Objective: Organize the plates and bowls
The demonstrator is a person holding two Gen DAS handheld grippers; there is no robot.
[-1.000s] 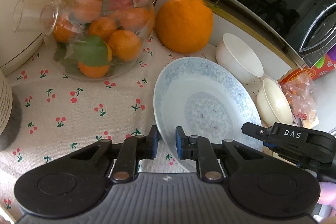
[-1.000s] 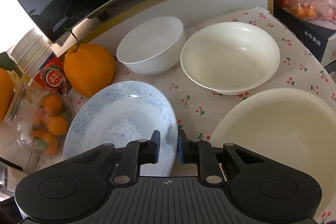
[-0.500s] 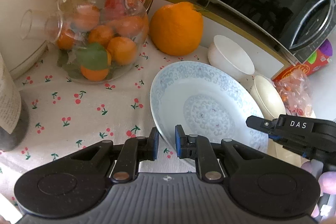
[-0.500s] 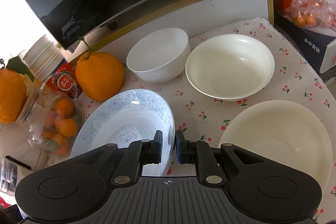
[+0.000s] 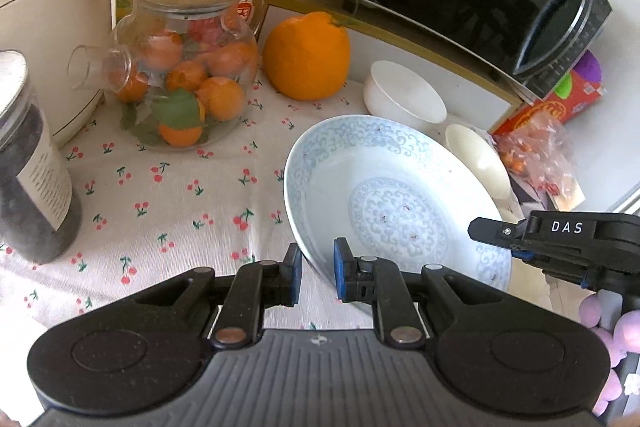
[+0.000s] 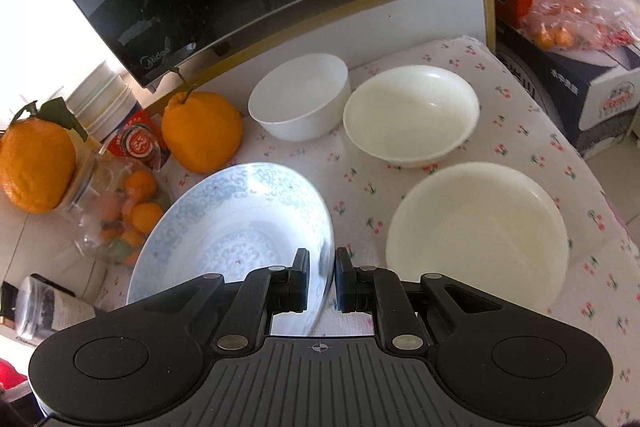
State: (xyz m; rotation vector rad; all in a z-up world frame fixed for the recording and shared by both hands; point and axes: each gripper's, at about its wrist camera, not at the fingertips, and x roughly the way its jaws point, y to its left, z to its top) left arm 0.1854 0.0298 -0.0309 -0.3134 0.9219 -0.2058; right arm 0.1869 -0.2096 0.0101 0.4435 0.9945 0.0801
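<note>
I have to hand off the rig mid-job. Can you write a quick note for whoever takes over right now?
Left claw: shut on the near-left rim of the blue-patterned plate.
Right claw: shut on the same plate's right rim; the plate is tilted, held by both.
On the cherry-print cloth: deep white bowl at the back, cream bowl beside it, cream plate nearer.
Done: nothing stacked.
Left: set the patterned plate down, probably with the cream plate; group the bowls.
</note>
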